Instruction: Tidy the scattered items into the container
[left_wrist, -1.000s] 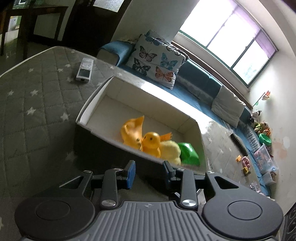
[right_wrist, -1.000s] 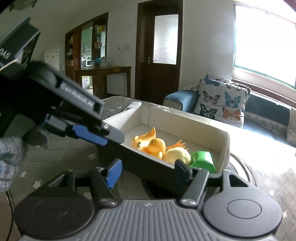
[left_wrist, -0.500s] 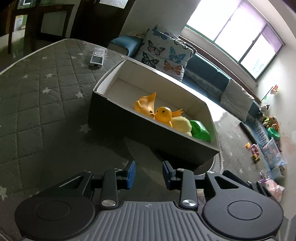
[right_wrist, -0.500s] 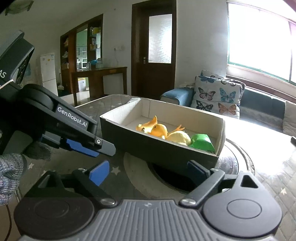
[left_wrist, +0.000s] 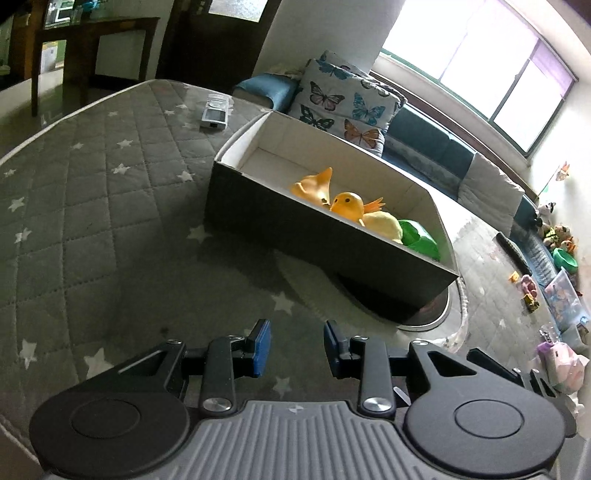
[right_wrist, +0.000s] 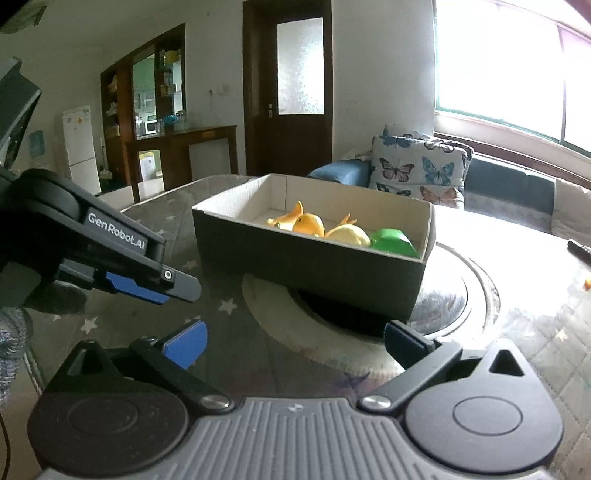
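On the star-quilted cover (left_wrist: 92, 206), the left gripper (left_wrist: 297, 349) is hovering with its jaws narrowly apart, having just been closing, nothing between them. Past it the box (left_wrist: 321, 243) is holding the orange duck (left_wrist: 347, 205), yellow toy (left_wrist: 384, 225) and green toy (left_wrist: 421, 240). Rightward, the right gripper (right_wrist: 295, 345) is gaping wide, having just been opening, empty.

box (left_wrist: 295, 229) near wall hides toys' lower parts | floor clutter (left_wrist: 554, 295) too small to identify

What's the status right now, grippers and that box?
Left gripper nearly shut, empty; right gripper just opened wide, empty. Box holds the duck and other toys. Nothing in the way.
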